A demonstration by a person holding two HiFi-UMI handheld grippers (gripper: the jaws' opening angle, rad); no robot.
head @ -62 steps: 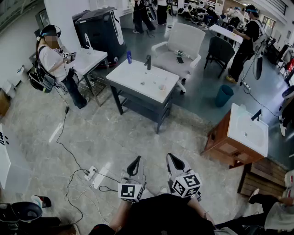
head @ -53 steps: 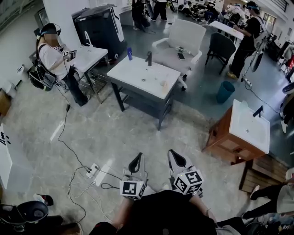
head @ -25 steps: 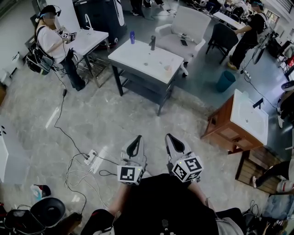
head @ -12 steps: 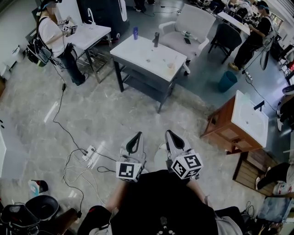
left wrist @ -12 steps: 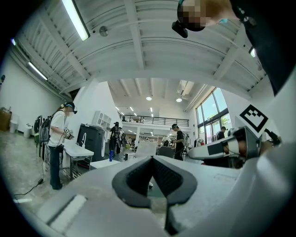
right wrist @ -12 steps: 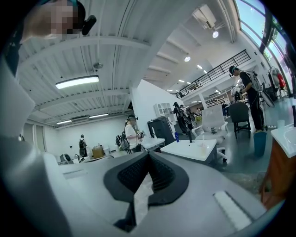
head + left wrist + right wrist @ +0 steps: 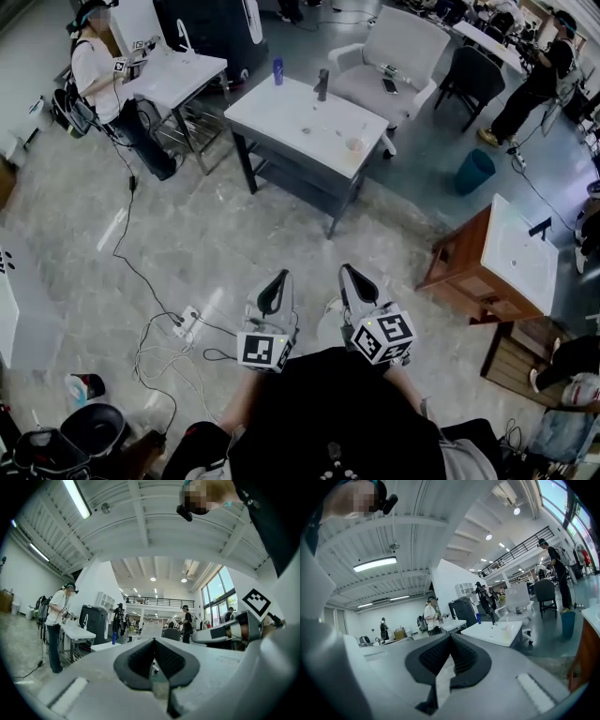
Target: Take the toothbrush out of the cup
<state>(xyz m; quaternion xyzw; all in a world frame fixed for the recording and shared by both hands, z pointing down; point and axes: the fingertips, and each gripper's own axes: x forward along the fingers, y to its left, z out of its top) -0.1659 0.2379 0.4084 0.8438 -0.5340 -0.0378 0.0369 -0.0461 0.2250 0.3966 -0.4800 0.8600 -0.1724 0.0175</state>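
Nothing of the job is done yet. My left tongs (image 7: pixel 275 284) and right tongs (image 7: pixel 351 279) are both pinched together with nothing in them, held close in front of me above the floor (image 7: pixel 216 244). The cup (image 7: pixel 354 143) stands near the right edge of the white desk (image 7: pixel 291 117), well apart from me. So I judge everything is left to do: walk over, grip the toothbrush and lift it out.

From my head the cup is only a small pale spot, and I cannot make out the toothbrush. The right tongs' view shows the cup from the side with a thin stick rising from it, which I take for the toothbrush (image 7: pixel 507 622). In the left tongs' view I find no cup.
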